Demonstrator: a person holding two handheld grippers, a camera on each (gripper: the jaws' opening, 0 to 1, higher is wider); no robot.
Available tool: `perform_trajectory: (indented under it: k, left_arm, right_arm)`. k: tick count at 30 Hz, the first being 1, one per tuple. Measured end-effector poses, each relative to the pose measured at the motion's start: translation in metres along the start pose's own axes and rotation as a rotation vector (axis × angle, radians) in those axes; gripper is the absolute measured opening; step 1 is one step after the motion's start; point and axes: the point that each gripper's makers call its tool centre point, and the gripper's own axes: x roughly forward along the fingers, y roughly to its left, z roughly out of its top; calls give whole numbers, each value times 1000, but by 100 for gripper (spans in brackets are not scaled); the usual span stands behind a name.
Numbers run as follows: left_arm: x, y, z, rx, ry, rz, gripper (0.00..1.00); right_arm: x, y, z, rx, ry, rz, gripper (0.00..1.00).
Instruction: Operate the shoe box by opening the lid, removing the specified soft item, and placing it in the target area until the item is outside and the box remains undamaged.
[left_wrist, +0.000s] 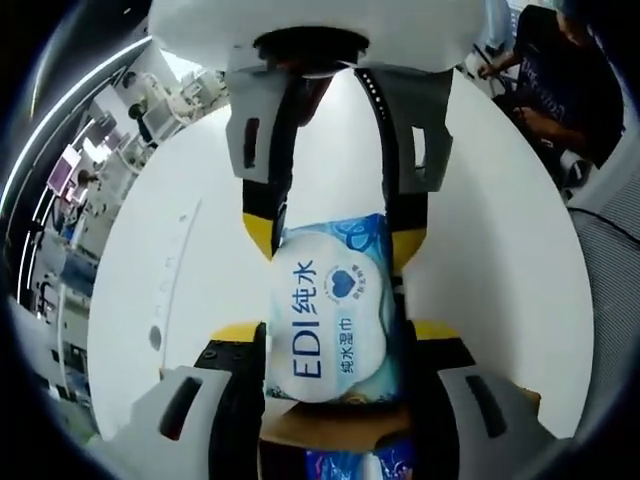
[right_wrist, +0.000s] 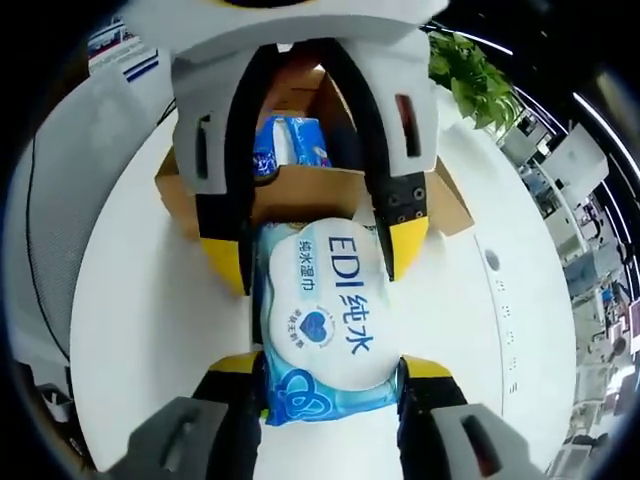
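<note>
Blue-and-white plastic, printed "EDI", wraps the pack of wet wipes (left_wrist: 335, 320) at the centre of the left gripper view, where it lies between the left claw (left_wrist: 335, 345) rising from the bottom edge and the right claw (left_wrist: 335, 245) reaching down from the top. Both claws are clenched on the pack, one at each end, their yellow-tipped jaws pressed to its sides. In the right gripper view the same pack (right_wrist: 325, 325) sits at centre, held by the right claw (right_wrist: 330, 385) below and the left claw (right_wrist: 315, 260) above. Behind it, upper centre, stands the open brown shoe box (right_wrist: 330, 185) with another blue pack (right_wrist: 290, 140) inside. A white tabletop (right_wrist: 140, 300) spreads under everything. A green plant (right_wrist: 470, 75) shows at upper right.
</note>
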Motion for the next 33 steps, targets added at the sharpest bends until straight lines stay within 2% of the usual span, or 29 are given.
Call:
perform_trajectory:
  k: [8, 16, 24, 29, 33]
  left_arm:
    - [-19, 2, 7, -58, -54, 16, 58]
    - [-38, 2, 9, -85, -88, 34, 59]
    - [-66, -2, 6, -158, -148, 59, 60]
    - [-78, -4, -4, -185, -160, 67, 61]
    - [-92, -4, -5, -254, -207, 86, 62]
  right_arm:
    - [-18, -1, -2, 132, -43, -39, 56]
    - [-34, 0, -5, 223, -68, -78, 59]
    - [-49, 5, 1, 383, -154, -125, 63]
    - [-55, 21, 7, 409, -173, -126, 62]
    - [-56, 22, 12, 431, -193, -142, 63]
